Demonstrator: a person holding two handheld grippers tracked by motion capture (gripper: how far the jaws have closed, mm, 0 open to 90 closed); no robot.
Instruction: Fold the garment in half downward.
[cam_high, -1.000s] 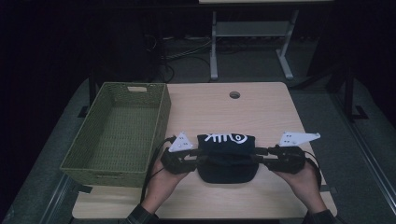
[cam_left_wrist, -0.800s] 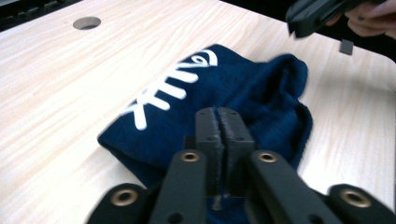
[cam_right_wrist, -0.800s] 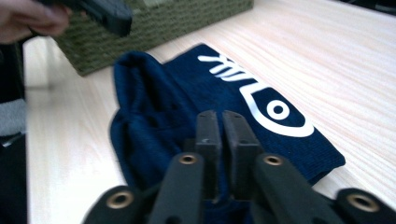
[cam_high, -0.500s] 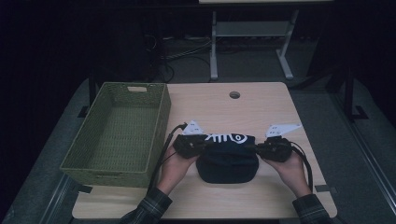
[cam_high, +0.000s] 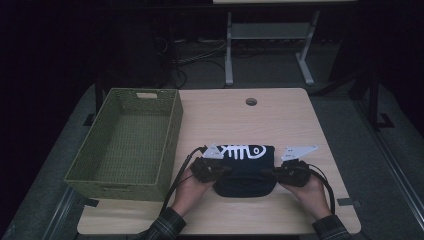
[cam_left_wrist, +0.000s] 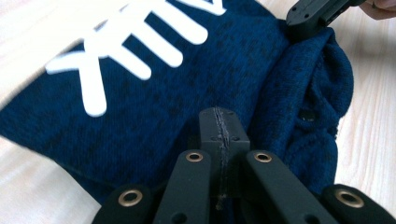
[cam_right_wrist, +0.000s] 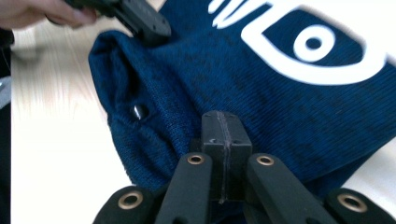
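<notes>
A dark blue knitted garment (cam_high: 245, 170) with a white fish-skeleton print lies on the near middle of the wooden table (cam_high: 285, 120). My left gripper (cam_high: 225, 172) is clamped on its left edge and my right gripper (cam_high: 271, 173) on its right edge. In the left gripper view my jaws (cam_left_wrist: 219, 123) are pressed together on the blue knit (cam_left_wrist: 154, 107), and the other gripper (cam_left_wrist: 310, 14) pinches the far fold. In the right gripper view my gripper (cam_right_wrist: 225, 128) is shut on the cloth (cam_right_wrist: 280, 102) below the printed fish eye. The near part of the garment bunches into a fold.
A green woven basket (cam_high: 172, 135) stands empty along the table's left side, close to my left hand. A cable hole (cam_high: 251, 101) sits near the table's far edge. Beyond the table is a dark floor with white desk legs (cam_high: 228, 55) and cables.
Both grippers drew closer together, rose with the garment half a second ago, and have come back down. The garment now lies more bunched between them.
</notes>
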